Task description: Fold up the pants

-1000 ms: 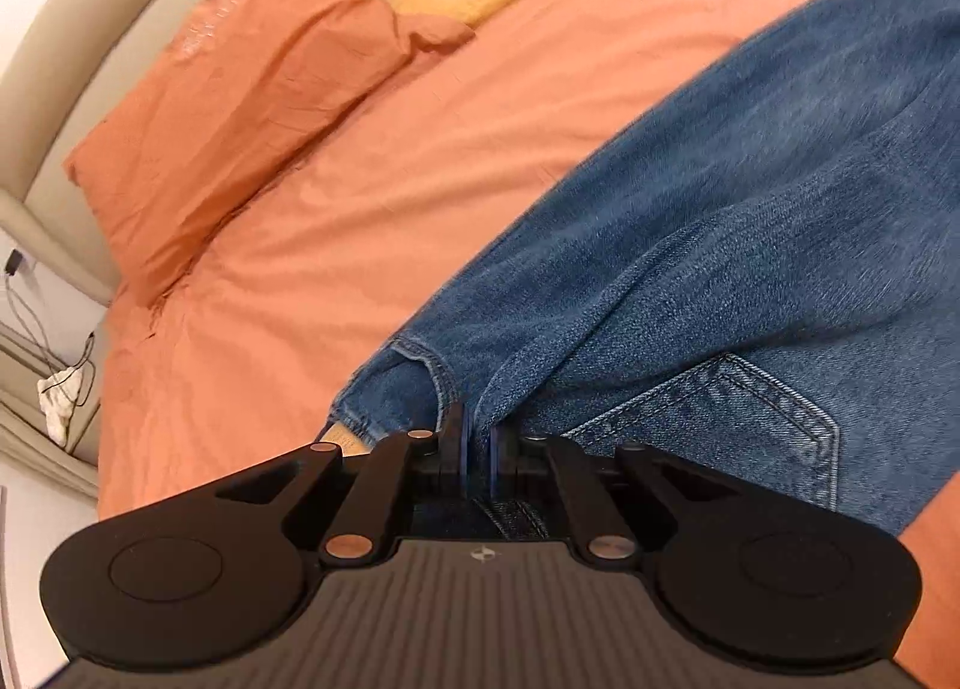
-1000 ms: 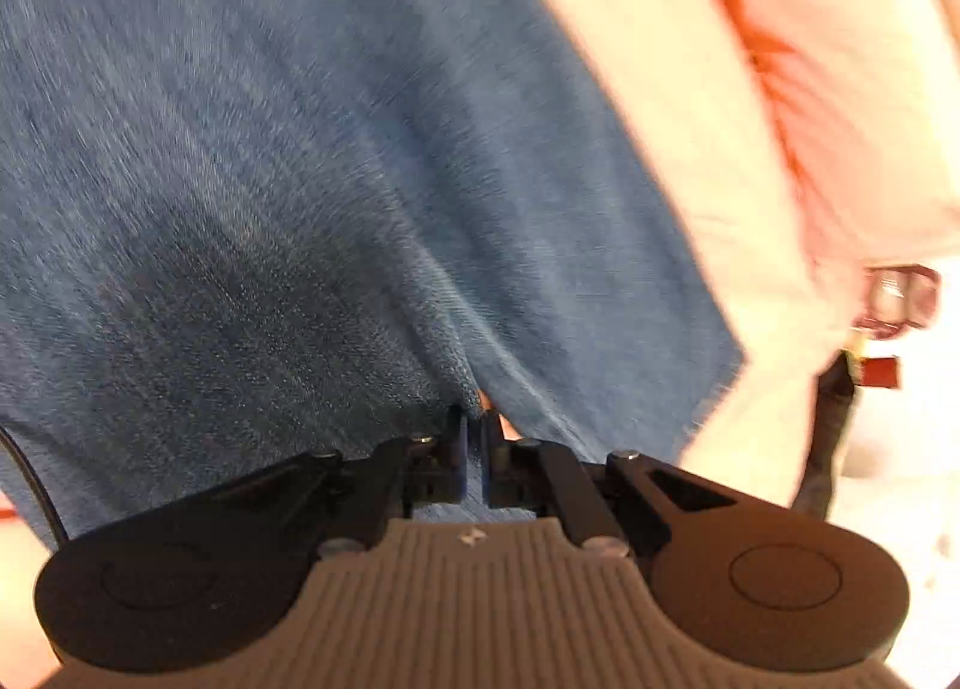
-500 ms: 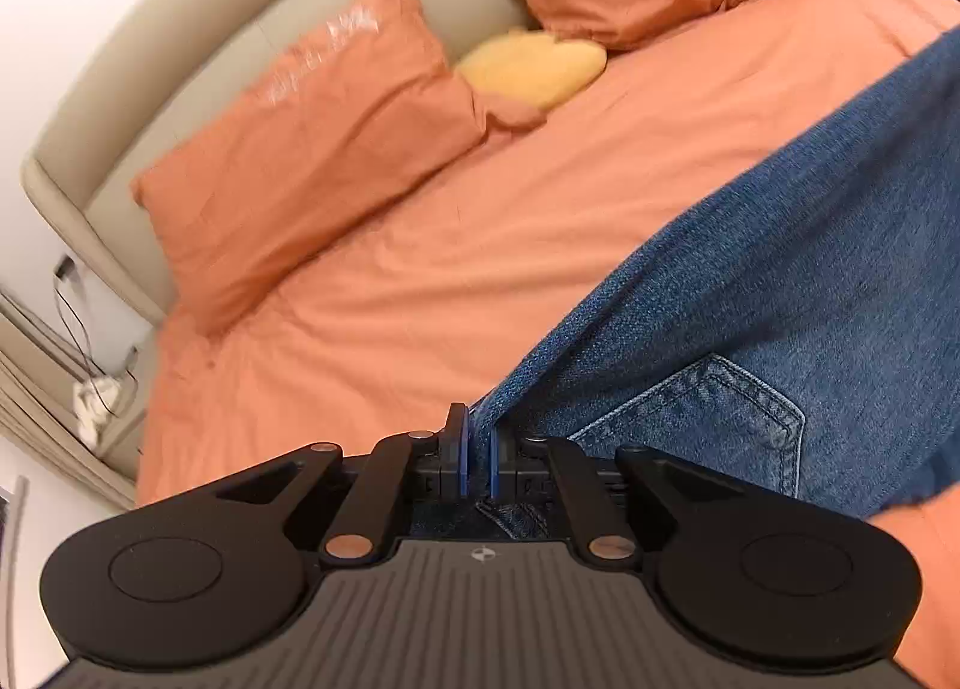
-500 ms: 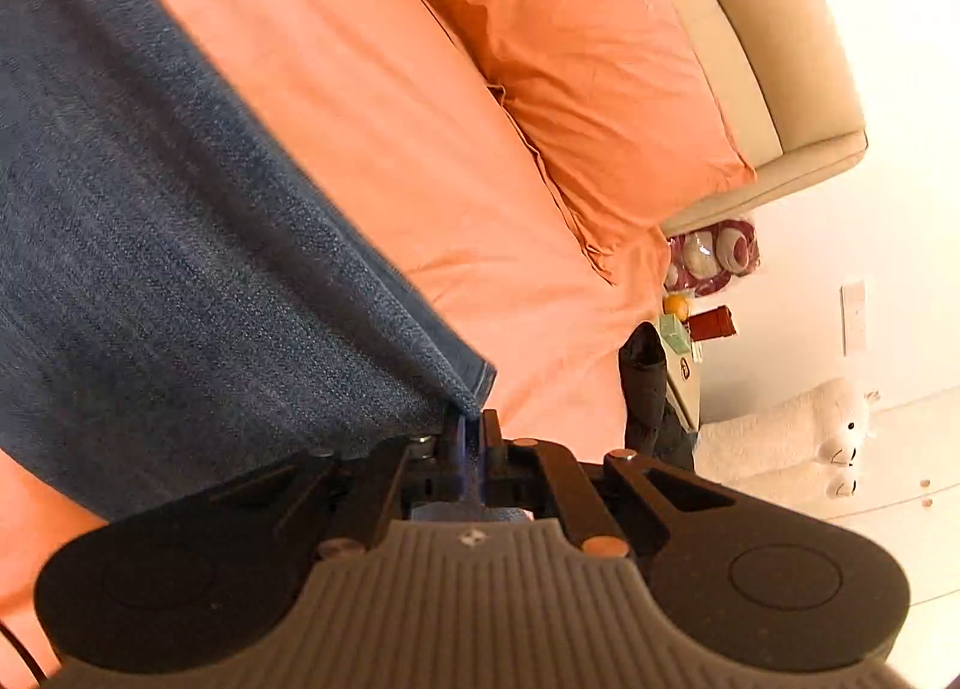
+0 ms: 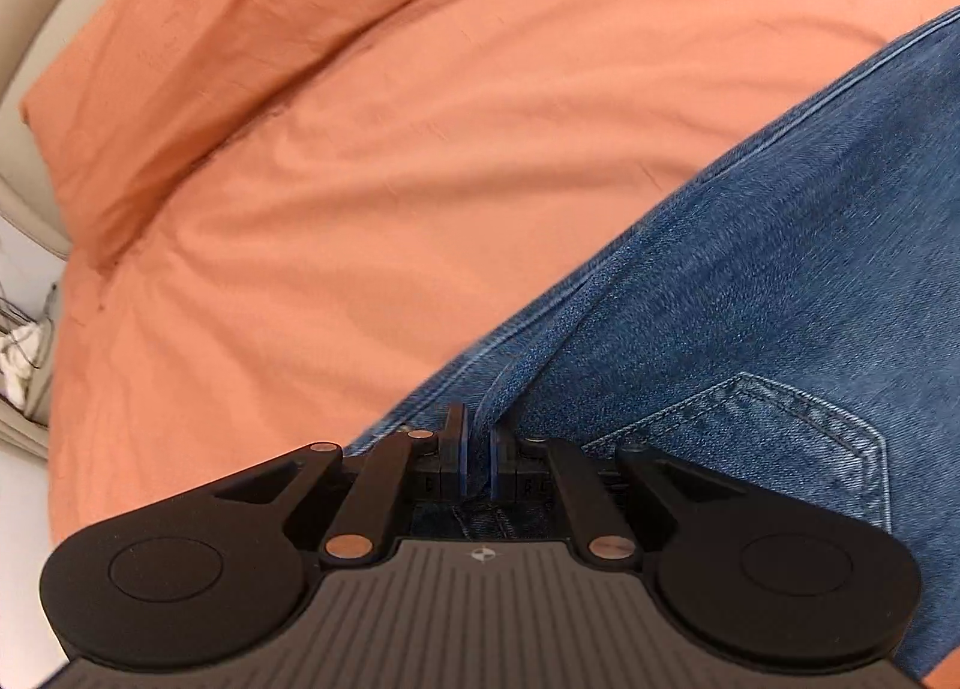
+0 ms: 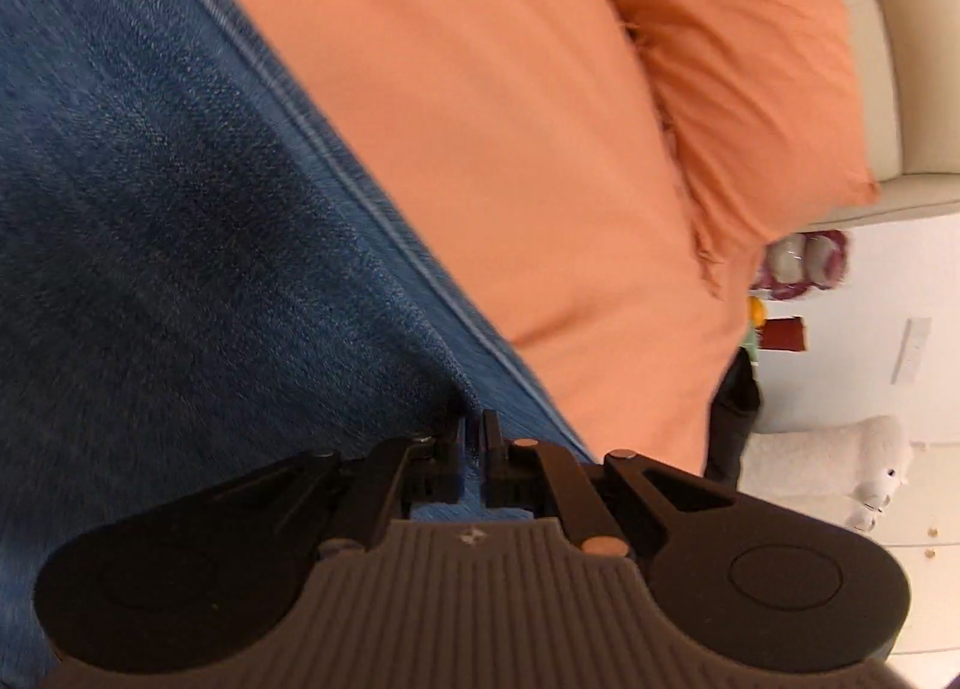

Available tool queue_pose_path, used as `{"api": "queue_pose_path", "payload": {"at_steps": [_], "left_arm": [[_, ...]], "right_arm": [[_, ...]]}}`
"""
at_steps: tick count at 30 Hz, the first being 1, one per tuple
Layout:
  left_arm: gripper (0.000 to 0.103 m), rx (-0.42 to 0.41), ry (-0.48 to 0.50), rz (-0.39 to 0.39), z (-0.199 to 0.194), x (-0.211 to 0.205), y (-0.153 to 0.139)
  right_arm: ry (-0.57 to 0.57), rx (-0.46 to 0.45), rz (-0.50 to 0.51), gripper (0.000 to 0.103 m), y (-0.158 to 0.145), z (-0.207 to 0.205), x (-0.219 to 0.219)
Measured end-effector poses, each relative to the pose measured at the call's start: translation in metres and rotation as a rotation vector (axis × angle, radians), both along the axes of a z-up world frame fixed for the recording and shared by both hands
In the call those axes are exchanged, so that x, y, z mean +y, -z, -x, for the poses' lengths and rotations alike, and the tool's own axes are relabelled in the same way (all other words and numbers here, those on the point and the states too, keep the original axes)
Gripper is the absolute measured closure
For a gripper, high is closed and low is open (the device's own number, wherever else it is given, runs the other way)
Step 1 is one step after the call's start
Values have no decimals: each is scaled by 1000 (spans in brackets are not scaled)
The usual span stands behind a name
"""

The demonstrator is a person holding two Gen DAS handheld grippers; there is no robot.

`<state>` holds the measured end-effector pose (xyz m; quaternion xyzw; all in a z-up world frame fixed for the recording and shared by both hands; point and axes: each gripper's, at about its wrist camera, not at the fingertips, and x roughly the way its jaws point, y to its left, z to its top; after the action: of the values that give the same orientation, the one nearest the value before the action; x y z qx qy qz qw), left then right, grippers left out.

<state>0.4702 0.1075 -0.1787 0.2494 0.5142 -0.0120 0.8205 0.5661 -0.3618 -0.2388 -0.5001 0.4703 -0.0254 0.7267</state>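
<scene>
Pants (image 5: pixel 780 281): on bed (image 5: pixel 420 179), seam edge facing bare sheet toward pillows (image 5: pixel 228 47). Left claw (image 5: pixel 477 449) pinching waistband; right claw (image 6: pixel 474 437) pinching denim edge.

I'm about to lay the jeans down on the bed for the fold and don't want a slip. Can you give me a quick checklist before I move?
1. Left gripper shut on the jeans, near the back pocket: ok.
2. Right gripper shut on the jeans' edge: ok.
3. Bedspread ahead of the jeans free of objects: ok in what shows.
4. Pillows lie clear of the denim: ok.
5. Denim hanging flat between the two grips, no twist: cannot tell, the span between them is out of view.
6. Both legs aligned: cannot tell.
</scene>
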Motion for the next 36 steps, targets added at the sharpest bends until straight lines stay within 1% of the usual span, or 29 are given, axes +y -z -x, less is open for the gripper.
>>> {"api": "queue_pose_path", "payload": {"at_steps": [2, 4, 7, 8, 10, 12, 14, 16, 18, 20, 21, 22, 23, 24, 25, 27, 29, 31, 32, 34, 36], "left_arm": [[96, -6, 4, 11, 1, 3, 4], [96, -46, 0, 23, 9, 6, 0], [96, -134, -8, 62, 27, 10, -21], [96, -147, -13, 76, 28, 11, -27], [96, -158, -10, 79, 26, 11, -34], [96, -152, -19, 73, 15, 7, -31], [96, -142, -26, 61, 3, 3, -25], [96, -98, -30, 47, -8, 4, -15], [96, -60, -40, 48, -9, 6, -8], [86, -59, -63, 50, -10, 7, -4], [86, -51, -63, 51, -12, 9, -3], [80, -55, -59, 53, -11, 10, -5], [62, -62, -59, 51, -10, 13, -8], [54, -69, -64, 46, -9, 16, -13], [47, -82, -76, 52, -6, 23, -21], [47, -94, -106, 88, 3, 40, -40], [45, -92, -142, 123, 18, 57, -61], [44, -87, -176, 166, 38, 75, -79], [42, -88, -205, 190, 50, 86, -86], [39, -92, -273, 248, 71, 105, -98], [39, -82, -327, 309, 92, 120, -103]], "right_arm": [[-11, 17, 0, 103, 11, -8, -4], [-25, 9, 0, 103, 15, -2, -1], [-51, -62, -4, 103, 1, 13, 0], [-55, -86, -7, 103, -5, 8, -4], [-39, -89, -24, 103, -15, 6, -7], [-24, -89, -18, 103, -15, 0, -5], [-11, -103, 4, 103, -8, -9, -1], [20, -128, -3, 103, -4, -13, 3], [35, -134, -5, 103, 3, -20, 5], [56, -132, -14, 103, 10, -22, 7], [63, -128, -19, 103, 11, -28, 3], [65, -138, -18, 100, 11, -29, 3], [64, -148, -25, 95, 10, -29, 2], [78, -155, -41, 80, 6, -29, 3], [95, -162, -69, 65, 1, -29, 2], [115, -175, -152, 59, -17, -25, 7], [137, -181, -246, 57, -35, -14, 17], [168, -169, -389, 53, -53, 3, 31], [174, -155, -466, 53, -61, 14, 40], [174, -129, -597, 52, -72, 39, 63], [167, -86, -715, 52, -77, 66, 89]]}}
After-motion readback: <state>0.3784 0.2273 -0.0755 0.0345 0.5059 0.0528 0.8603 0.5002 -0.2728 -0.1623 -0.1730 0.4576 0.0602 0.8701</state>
